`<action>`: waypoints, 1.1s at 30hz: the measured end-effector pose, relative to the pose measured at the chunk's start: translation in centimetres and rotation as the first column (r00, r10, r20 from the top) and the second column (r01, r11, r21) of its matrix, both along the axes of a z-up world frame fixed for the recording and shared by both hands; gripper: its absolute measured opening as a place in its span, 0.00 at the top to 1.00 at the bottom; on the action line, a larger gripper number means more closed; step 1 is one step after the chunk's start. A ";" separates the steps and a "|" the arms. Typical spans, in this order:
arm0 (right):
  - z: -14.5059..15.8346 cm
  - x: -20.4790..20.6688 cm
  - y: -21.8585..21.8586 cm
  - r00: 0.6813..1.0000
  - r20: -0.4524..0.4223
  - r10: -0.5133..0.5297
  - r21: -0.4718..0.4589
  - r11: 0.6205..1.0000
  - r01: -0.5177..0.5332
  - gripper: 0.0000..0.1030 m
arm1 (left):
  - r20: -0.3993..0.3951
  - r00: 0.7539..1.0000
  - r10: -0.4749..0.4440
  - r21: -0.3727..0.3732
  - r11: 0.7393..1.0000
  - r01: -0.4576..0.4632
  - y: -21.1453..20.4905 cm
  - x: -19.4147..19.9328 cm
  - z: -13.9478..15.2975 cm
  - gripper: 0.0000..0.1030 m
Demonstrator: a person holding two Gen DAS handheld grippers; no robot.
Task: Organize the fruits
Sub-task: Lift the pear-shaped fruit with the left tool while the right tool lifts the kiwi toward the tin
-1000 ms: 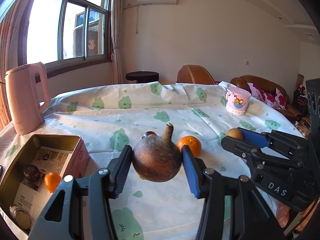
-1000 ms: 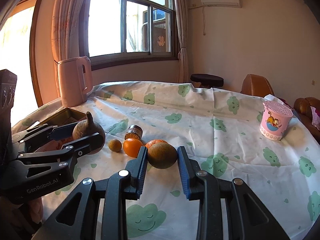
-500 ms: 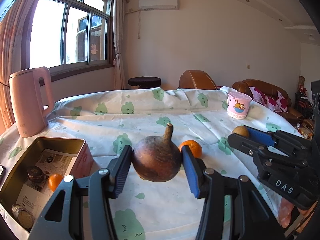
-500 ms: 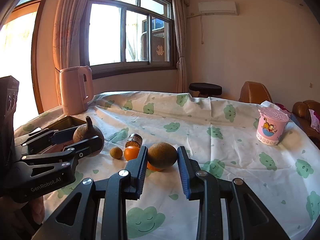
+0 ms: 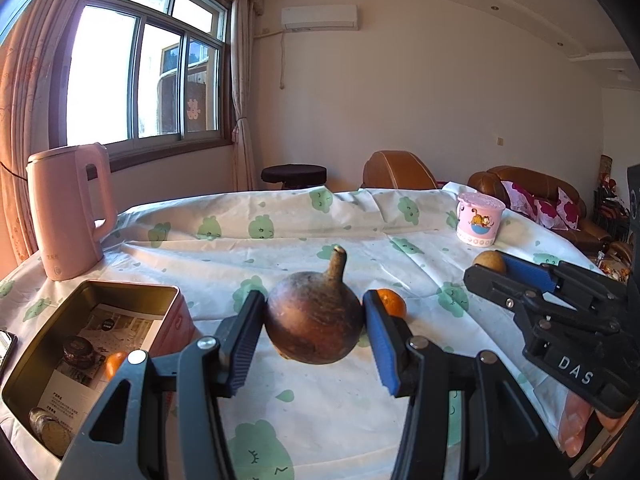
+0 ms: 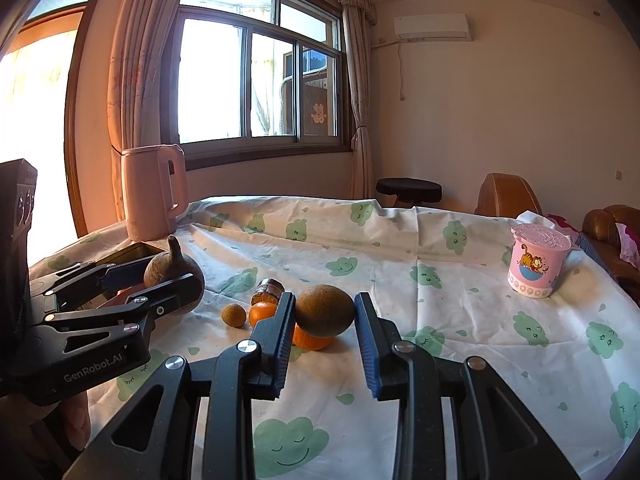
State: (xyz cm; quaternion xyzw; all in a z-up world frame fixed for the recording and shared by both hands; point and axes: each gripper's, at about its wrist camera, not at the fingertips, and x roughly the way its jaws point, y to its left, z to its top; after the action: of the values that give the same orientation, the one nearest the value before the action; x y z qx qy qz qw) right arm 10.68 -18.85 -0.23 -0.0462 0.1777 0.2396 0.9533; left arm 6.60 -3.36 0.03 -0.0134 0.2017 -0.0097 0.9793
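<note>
My left gripper (image 5: 314, 330) is shut on a brown gourd-shaped fruit (image 5: 314, 326) with a stem, held above the cloth-covered table (image 5: 320, 404). My right gripper (image 6: 324, 314) is shut on a round brown fruit (image 6: 325, 311), also lifted; from the left wrist view that fruit (image 5: 489, 261) shows at the right gripper's tip. On the table lie two oranges (image 6: 262, 314) (image 6: 310, 341), a small brown fruit (image 6: 234, 315) and a dark little jar (image 6: 269, 289). An open metal tin (image 5: 90, 336) at the left holds a small orange (image 5: 115, 363).
A pink kettle (image 5: 68, 210) stands at the table's far left. A pink cartoon cup (image 6: 538, 260) sits at the far right. The tin also holds paper and small jars (image 5: 78, 354). A stool (image 5: 294, 174) and brown sofas (image 5: 528, 188) stand beyond the table.
Both grippers have tilted slightly upward with their fruits still held, so the table objects sit lower in each view. The grips have not changed.
</note>
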 end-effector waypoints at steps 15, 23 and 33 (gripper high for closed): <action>0.4 -1.0 0.0 0.999 0.051 -0.015 -0.016 1.000 0.016 0.69 | 0.033 0.999 0.018 -0.011 1.000 -0.018 0.6 -1.0 0.3 0.49; 2.6 -2.0 0.7 0.997 0.080 0.009 -0.030 1.000 -0.007 0.69 | 0.035 0.999 0.021 -0.004 1.000 -0.020 1.3 -1.8 0.5 0.49; 6.6 -2.7 4.8 0.984 0.096 0.152 -0.012 0.988 -0.152 0.69 | 0.032 0.995 0.098 -0.036 0.995 -0.097 6.0 -3.3 1.6 0.49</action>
State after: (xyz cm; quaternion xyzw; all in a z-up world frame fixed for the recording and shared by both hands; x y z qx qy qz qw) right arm 7.96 -14.02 6.37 -0.0735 0.1281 0.3086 0.9396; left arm 3.29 2.62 1.68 -0.0398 0.1842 0.0346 0.9815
